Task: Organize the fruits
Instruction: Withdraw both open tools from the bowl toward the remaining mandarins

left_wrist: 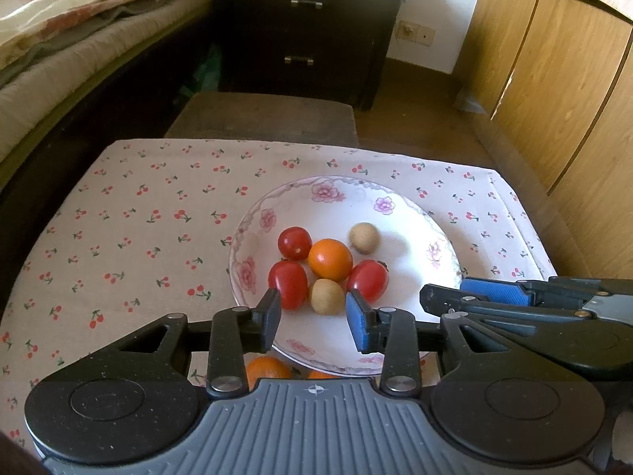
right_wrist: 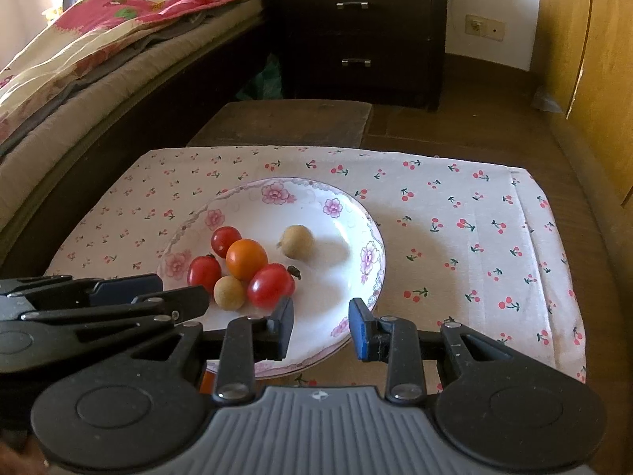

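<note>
A tan fruit (left_wrist: pixel 326 296) lies free on the plate (left_wrist: pixel 415 229) between the left gripper's (left_wrist: pixel 314 316) parted fingers.

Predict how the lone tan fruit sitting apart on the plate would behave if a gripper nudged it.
The tan fruit looks round and touches nothing, so it would probably roll across the smooth plate. The plate's raised rim would likely stop it. It seems small, so likely light.

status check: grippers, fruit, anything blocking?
Left gripper open, empty, low over plate near edge. Right gripper open, empty, beside it. Six fruits on plate; orange fruit on cloth under left gripper. Nothing blocking.
</note>
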`<state>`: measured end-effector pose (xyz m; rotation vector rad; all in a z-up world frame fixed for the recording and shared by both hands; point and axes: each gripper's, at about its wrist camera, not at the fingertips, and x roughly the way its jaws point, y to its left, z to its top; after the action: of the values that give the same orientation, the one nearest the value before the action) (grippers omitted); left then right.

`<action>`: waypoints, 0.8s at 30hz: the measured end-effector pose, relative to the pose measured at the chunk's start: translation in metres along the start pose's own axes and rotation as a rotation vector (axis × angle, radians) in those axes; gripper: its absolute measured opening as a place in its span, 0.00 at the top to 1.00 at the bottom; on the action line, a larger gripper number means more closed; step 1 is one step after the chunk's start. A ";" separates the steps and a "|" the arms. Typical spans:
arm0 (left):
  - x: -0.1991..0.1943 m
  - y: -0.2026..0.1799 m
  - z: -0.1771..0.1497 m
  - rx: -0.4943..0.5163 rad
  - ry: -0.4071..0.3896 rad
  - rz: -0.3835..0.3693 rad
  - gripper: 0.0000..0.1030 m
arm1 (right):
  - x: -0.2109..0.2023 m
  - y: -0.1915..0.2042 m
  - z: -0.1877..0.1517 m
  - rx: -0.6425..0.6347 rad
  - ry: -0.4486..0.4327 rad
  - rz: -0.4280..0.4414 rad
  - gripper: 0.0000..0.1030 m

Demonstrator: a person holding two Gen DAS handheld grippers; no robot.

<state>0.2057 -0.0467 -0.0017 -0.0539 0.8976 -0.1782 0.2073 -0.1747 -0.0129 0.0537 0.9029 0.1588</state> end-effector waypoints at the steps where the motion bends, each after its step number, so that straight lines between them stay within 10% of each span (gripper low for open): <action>1: -0.001 0.000 0.000 0.000 -0.001 0.000 0.56 | -0.001 0.000 0.000 0.001 -0.001 0.001 0.68; 24: -0.039 -0.003 -0.022 0.026 -0.041 0.004 0.58 | -0.037 0.013 -0.026 0.010 -0.014 0.009 0.68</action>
<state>0.1640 -0.0421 0.0147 -0.0311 0.8538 -0.1845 0.1630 -0.1679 0.0016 0.0677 0.8895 0.1620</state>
